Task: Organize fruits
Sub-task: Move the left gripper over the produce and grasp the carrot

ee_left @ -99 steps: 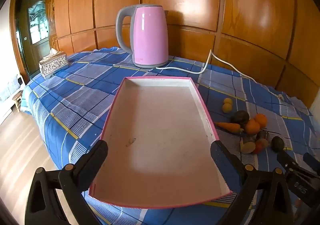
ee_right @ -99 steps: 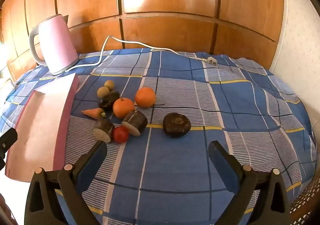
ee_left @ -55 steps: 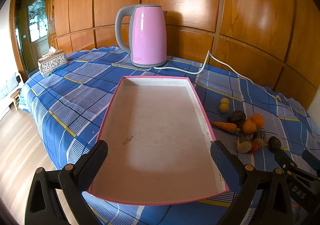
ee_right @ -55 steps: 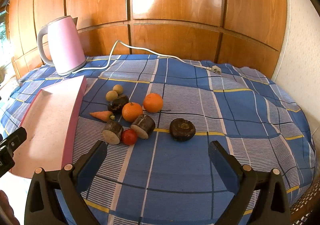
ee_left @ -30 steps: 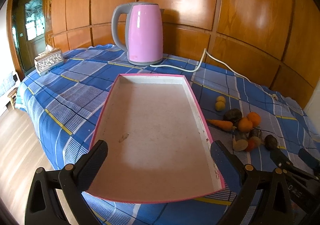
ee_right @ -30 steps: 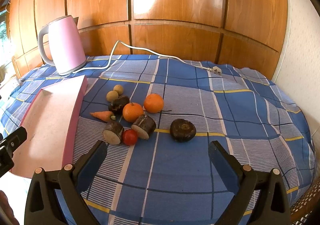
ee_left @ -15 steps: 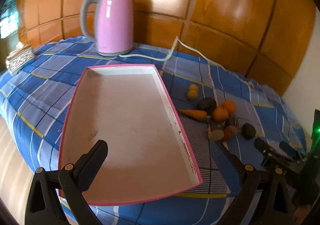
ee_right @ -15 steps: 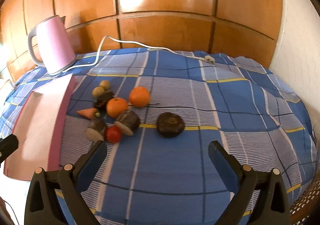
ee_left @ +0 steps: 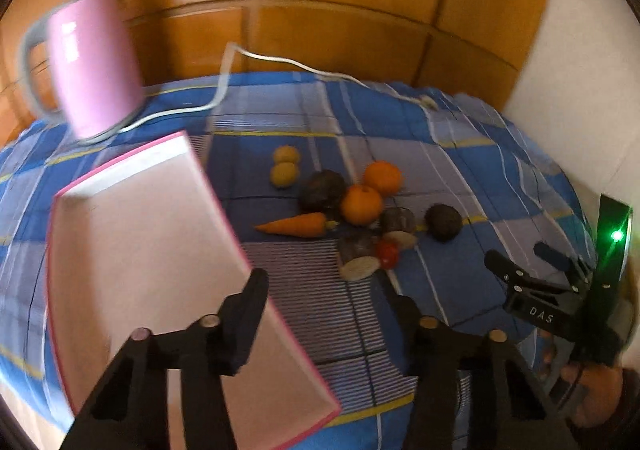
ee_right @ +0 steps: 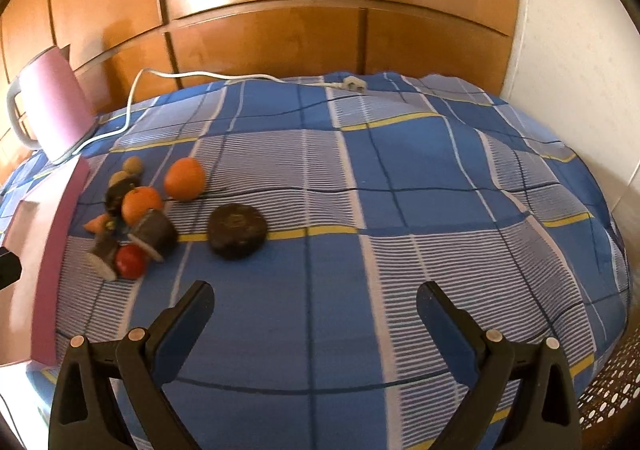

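Note:
A heap of produce lies on the blue checked cloth: two oranges (ee_left: 361, 204) (ee_right: 184, 178), a carrot (ee_left: 294, 225), a small tomato (ee_left: 387, 253) (ee_right: 130, 261), two yellowish fruits (ee_left: 285, 166), cut dark pieces (ee_left: 357, 254) and a dark round fruit (ee_left: 443, 221) (ee_right: 237, 231). An empty pink-rimmed tray (ee_left: 132, 250) (ee_right: 52, 246) lies left of the heap. My left gripper (ee_left: 326, 294) is open over the tray's right edge, just short of the heap. My right gripper (ee_right: 314, 304) is open and empty, above the cloth in front of the dark fruit; it also shows in the left wrist view (ee_left: 520, 256).
A pink electric kettle (ee_left: 94, 66) (ee_right: 52, 110) stands at the back left against the wood panelling, its white cord (ee_left: 280, 62) (ee_right: 224, 77) running along the back of the cloth. A white wall (ee_right: 580, 50) borders the right side.
The left gripper has swung right, away from the tray's middle toward the heap, with motion blur. The right gripper has shifted slightly right and closer to the cloth. Nothing was picked up.

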`<state>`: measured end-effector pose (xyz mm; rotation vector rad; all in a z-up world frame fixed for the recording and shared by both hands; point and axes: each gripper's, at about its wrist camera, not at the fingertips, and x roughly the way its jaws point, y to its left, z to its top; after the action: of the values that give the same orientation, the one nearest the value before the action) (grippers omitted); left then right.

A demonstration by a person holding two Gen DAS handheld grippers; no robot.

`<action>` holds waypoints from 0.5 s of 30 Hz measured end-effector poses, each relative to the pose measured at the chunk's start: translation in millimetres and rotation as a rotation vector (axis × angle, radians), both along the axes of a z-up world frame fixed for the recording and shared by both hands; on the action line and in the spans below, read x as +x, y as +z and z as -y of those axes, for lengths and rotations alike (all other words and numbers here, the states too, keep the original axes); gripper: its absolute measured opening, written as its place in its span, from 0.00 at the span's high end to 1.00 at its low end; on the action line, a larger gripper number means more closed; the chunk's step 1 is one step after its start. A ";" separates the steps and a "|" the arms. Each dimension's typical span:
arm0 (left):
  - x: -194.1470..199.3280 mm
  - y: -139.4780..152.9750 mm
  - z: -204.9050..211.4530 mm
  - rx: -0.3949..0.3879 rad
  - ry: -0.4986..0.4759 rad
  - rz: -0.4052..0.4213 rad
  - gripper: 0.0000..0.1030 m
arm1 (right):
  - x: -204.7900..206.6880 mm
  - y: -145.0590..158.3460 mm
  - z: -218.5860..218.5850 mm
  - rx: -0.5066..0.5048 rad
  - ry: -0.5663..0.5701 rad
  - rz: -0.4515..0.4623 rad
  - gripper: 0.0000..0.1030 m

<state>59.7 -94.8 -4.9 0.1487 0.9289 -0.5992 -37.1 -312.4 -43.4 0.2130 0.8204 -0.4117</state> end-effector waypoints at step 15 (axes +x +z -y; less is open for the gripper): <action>68.9 -35.7 44.1 0.369 -0.454 0.032 0.62 | -3.7 -6.3 16.2 0.011 0.007 0.002 0.00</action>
<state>128.6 -138.9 -40.7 0.7119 0.9742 -0.8349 -40.8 -328.6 -49.7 0.2209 0.8216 -0.4006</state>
